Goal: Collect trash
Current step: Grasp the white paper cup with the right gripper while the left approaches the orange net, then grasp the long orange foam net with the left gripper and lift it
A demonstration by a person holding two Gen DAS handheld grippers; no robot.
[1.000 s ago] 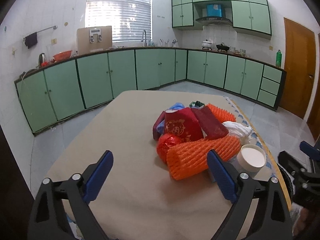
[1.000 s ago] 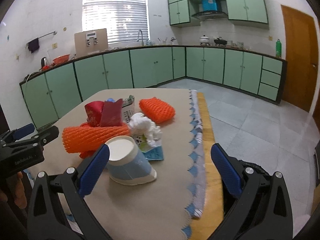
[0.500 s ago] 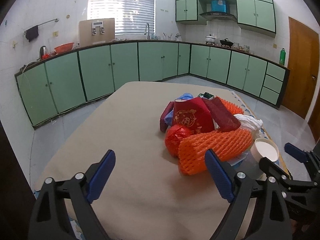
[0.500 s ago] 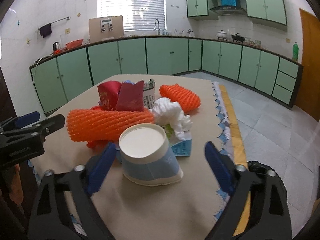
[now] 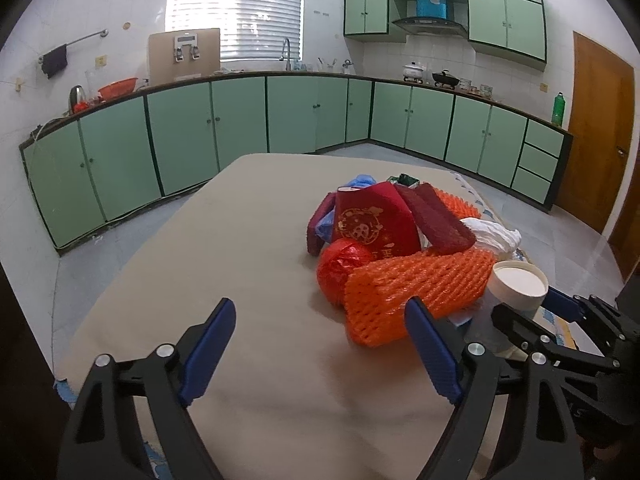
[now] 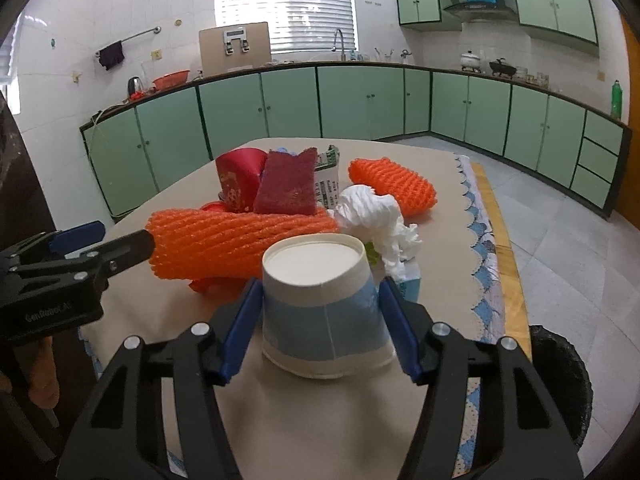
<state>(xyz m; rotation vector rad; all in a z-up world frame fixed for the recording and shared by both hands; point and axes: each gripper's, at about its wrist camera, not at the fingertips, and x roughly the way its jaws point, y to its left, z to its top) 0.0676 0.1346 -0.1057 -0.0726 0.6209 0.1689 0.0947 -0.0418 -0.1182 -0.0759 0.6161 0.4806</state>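
Closing around an upturned paper cup [image 6: 325,305] near the tabletop's [image 6: 320,412] right edge, right tool [image 6: 320,326] pads flanking its sides, contact unclear. Narrowing slightly, left tool [image 5: 322,348] spread and empty before the orange foam net [image 5: 416,288] and trash pile.

An upturned paper cup [image 6: 324,304] stands on the table [image 6: 320,420] before the long foam net [image 6: 240,240]; crumpled tissue [image 6: 376,216] lies behind, perhaps touching it.

Matt paper cup [image 6: 320,304], rough orange foam netting [image 6: 240,240], crumpled tissue [image 6: 376,216], perhaps cloth-covered table [image 5: 240,240].
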